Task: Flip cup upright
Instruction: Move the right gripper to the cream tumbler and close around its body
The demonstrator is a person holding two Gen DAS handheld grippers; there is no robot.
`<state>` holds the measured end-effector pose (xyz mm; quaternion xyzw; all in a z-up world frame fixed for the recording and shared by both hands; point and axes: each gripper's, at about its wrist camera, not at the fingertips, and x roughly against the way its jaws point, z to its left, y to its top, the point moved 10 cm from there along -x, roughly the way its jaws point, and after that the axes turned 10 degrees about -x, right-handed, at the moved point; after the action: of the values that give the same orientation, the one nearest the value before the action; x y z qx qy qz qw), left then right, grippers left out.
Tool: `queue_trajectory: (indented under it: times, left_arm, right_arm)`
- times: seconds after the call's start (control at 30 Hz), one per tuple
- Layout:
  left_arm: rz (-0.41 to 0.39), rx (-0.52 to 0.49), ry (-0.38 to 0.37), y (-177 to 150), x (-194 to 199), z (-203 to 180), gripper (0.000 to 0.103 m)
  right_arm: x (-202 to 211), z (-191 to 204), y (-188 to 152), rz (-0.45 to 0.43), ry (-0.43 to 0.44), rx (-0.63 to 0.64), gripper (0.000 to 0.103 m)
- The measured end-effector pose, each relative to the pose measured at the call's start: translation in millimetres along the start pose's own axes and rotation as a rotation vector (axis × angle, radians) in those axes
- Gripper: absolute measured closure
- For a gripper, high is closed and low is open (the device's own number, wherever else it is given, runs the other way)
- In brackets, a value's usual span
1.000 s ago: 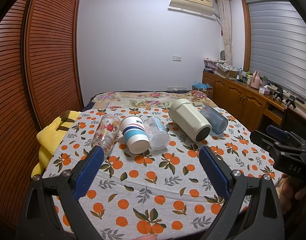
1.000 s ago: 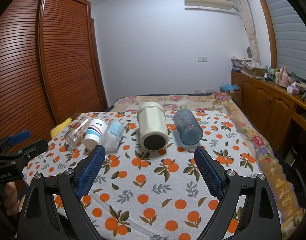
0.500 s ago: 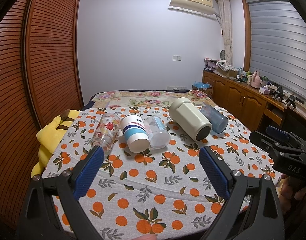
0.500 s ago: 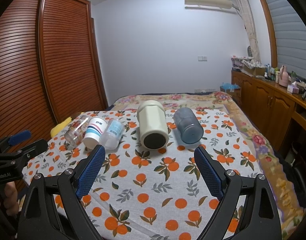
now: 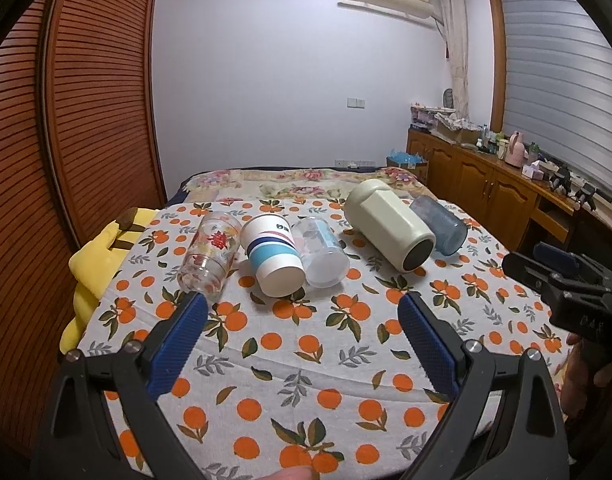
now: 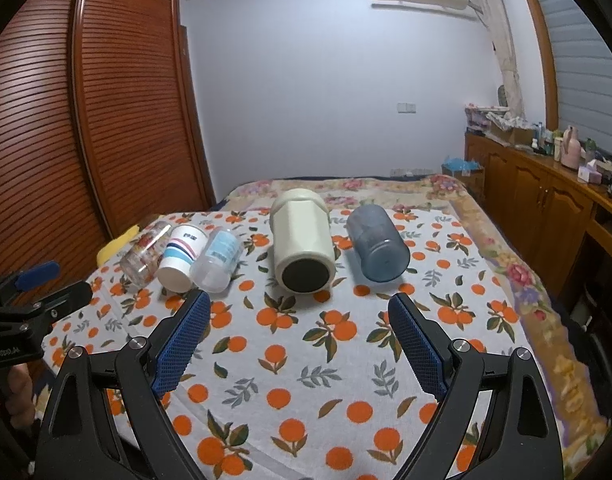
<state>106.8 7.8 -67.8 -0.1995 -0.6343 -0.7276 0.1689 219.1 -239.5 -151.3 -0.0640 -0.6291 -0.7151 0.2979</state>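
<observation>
Several cups lie on their sides in a row on the orange-print cloth (image 5: 306, 360): a flowered glass (image 5: 210, 254), a blue-striped paper cup (image 5: 274, 260), a clear plastic cup (image 5: 321, 254), a cream mug (image 5: 387, 226) and a blue-grey tumbler (image 5: 439, 226). The right wrist view shows them too: glass (image 6: 144, 252), paper cup (image 6: 180, 258), clear cup (image 6: 218, 260), cream mug (image 6: 304, 246), tumbler (image 6: 377, 242). My left gripper (image 5: 302, 320) is open and empty, short of the paper cup. My right gripper (image 6: 298, 320) is open and empty, short of the cream mug.
A yellow cloth (image 5: 94, 264) lies at the bed's left edge beside the slatted wooden wardrobe (image 5: 66, 120). A wooden cabinet (image 6: 545, 200) with clutter runs along the right wall. A floral blanket (image 6: 345, 188) lies behind the cups.
Both grippers have drifted very slightly; the cups have not moved. Both grippers stay open.
</observation>
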Motion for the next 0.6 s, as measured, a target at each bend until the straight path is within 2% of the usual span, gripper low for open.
queue_trajectory:
  times: [0.2, 0.6]
  left_arm:
    - [0.027, -0.005, -0.028, 5, -26, 1, 0.006]
    - [0.039, -0.046, -0.061, 37, -79, 2, 0.006]
  right_arm:
    - [-32, -3, 16, 0.055, 0.012, 0.028, 0.011]
    - [-105, -12, 47, 0.175, 0.009, 0.097, 0.011]
